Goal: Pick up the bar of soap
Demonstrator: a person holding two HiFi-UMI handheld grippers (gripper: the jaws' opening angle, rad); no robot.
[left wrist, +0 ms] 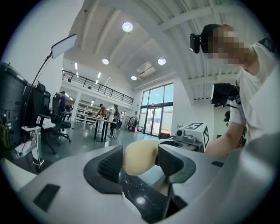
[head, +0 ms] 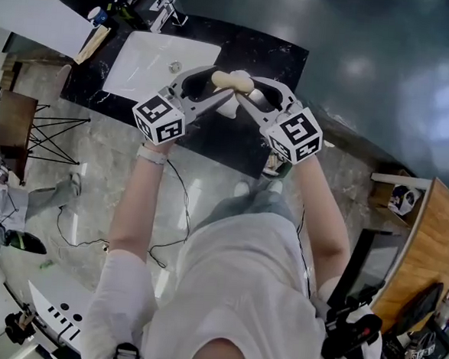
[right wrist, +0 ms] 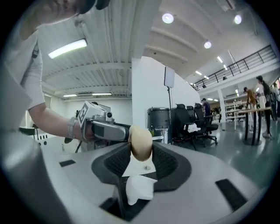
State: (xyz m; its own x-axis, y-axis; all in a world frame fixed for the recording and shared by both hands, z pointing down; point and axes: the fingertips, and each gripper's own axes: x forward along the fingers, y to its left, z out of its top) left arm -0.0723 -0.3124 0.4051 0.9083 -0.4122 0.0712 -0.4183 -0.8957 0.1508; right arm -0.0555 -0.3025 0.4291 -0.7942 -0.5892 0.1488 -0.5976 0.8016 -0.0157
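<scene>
The cream bar of soap (head: 233, 81) hangs in the air above the black marble counter (head: 264, 55), held from both sides. My left gripper (head: 216, 83) grips its left end and my right gripper (head: 250, 88) its right end. In the left gripper view the soap (left wrist: 139, 156) sits between the ribbed pads of the left gripper (left wrist: 141, 162), touching both. The right gripper view shows the soap (right wrist: 141, 141) pinched upright in the right gripper (right wrist: 141, 152), with the left gripper's body just behind it. A small white object (head: 227, 107) lies on the counter below.
A white sink basin (head: 140, 69) with a faucet (head: 167, 10) is set into the counter at the left. A dark chair (head: 17, 126) stands on the floor at the left, and a wooden desk (head: 434, 251) stands at the right.
</scene>
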